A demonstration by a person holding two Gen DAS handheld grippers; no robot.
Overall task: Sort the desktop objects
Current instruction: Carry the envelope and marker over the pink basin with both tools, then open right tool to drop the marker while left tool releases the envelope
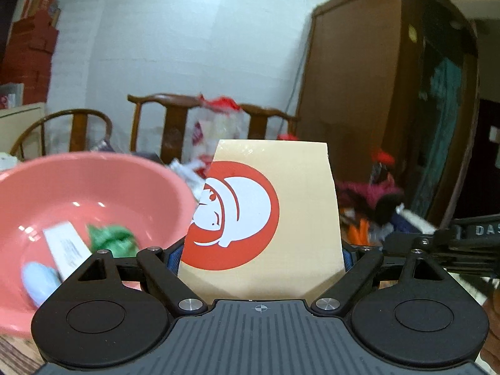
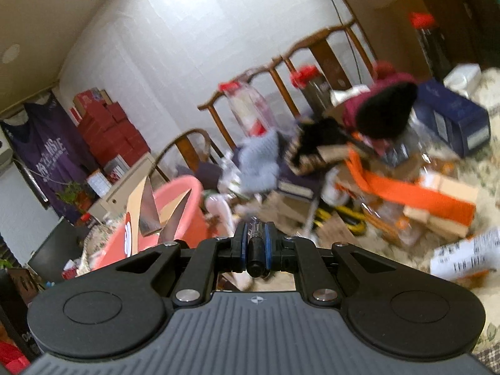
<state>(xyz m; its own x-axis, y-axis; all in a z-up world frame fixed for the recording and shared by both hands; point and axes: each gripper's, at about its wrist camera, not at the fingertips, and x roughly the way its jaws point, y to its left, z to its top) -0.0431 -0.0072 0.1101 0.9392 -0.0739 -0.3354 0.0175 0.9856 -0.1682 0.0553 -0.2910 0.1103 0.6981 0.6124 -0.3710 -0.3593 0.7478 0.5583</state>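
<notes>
My left gripper [image 1: 262, 254] holds a tan cardboard carton [image 1: 281, 218] with a red and white round logo, its jaws wide and pressed on the carton's sides. A pink basin [image 1: 93, 187] lies to its left with a white card [image 1: 67, 250], a green crumpled thing [image 1: 111, 239] and a pale blue thing [image 1: 39, 281] inside. My right gripper [image 2: 255, 243] is shut on a black pen [image 2: 255, 250] that points forward between the blue pads. In the right wrist view the pink basin [image 2: 184, 206] and the carton's open flaps [image 2: 147, 209] show at the left.
A heap of clothes, an orange strap [image 2: 406, 193], boxes and a dark blue box [image 2: 453, 118] crowds the table at the right. Wooden chairs [image 1: 165, 115] and a plastic bag [image 1: 215, 128] stand behind. A brown wardrobe [image 1: 375, 93] is at the right, red boxes [image 2: 106, 125] by the wall.
</notes>
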